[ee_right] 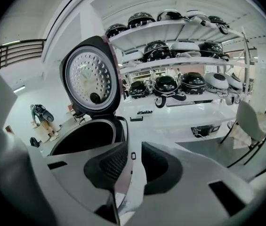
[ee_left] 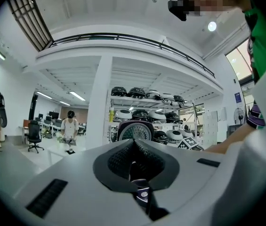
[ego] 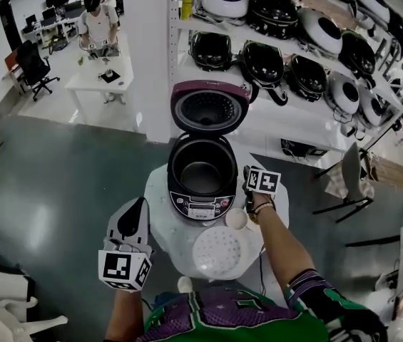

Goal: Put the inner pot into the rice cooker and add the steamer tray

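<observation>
1. My left gripper (ego: 140, 206) (ee_left: 133, 160) hangs to the left of the surface (ego: 160, 191). It points level toward the cooker (ego: 202, 204). Its jaws are pressed together with nothing between them.
2. My right gripper (ego: 247, 179) (ee_right: 130, 163) sits just beside the cooker's right rim and tilts down. Its jaws are spread and pinch nothing. The cooker's side wall shows through the gap.
3. The pot (ego: 201, 178) (ee_right: 83, 139) is down inside the cooker, its dark hollow open to the top.
4. The lid (ego: 209, 110) (ee_right: 88, 79) (ee_left: 134, 132) stands raised behind the pot, its dotted inner plate facing me.
5. The tray (ego: 219, 252), white, round and perforated, lies flat on the surface on my side of the cooker, apart from both grippers.
6. A small white cup (ego: 235, 219) sits between the cooker and the tray, just beside the tray's far edge.
7. Shelves (ego: 272, 123) behind the surface carry rows of other cookers.
</observation>
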Available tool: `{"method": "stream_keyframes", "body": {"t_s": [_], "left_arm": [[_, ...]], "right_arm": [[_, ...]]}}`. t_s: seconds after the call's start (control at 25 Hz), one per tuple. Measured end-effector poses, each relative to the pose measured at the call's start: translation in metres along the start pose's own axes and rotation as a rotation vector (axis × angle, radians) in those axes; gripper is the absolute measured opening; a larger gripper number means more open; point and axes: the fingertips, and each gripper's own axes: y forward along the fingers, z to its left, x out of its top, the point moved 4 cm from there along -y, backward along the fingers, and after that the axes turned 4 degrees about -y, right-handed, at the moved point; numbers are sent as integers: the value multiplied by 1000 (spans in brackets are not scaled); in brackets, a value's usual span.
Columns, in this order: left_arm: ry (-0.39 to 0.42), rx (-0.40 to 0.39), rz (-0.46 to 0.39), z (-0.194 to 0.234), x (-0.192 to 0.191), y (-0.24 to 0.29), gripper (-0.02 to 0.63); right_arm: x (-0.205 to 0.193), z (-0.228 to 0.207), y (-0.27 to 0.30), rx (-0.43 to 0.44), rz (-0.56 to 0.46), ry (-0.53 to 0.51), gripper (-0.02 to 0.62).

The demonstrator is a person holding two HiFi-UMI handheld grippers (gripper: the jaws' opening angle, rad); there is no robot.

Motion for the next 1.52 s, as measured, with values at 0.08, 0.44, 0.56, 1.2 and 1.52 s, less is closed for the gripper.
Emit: {"method": "stream_keyframes", "body": {"t_s": [0.08,0.44,0.56,1.2,1.52], "left_arm": [[-6,-23,2,-1,-2,0,20],[-8,-161,4,-12,-12,4,20],[-26,-213,17,-17,-20,8,20],[-22,-325,5,-74,-18,10,20],[-50,-244,32,-109,-23,-16,20]], "right_arm": [[-5,-7,-13,-22,-10,16,100],[-37,-42,-86,-154,-51,75,100],[-58,-58,-111,-204,-48,108,100],[-75,-78,-239,-252,-209,92,100],[-62,-74,-320,-149,-345,-27,100]]}}
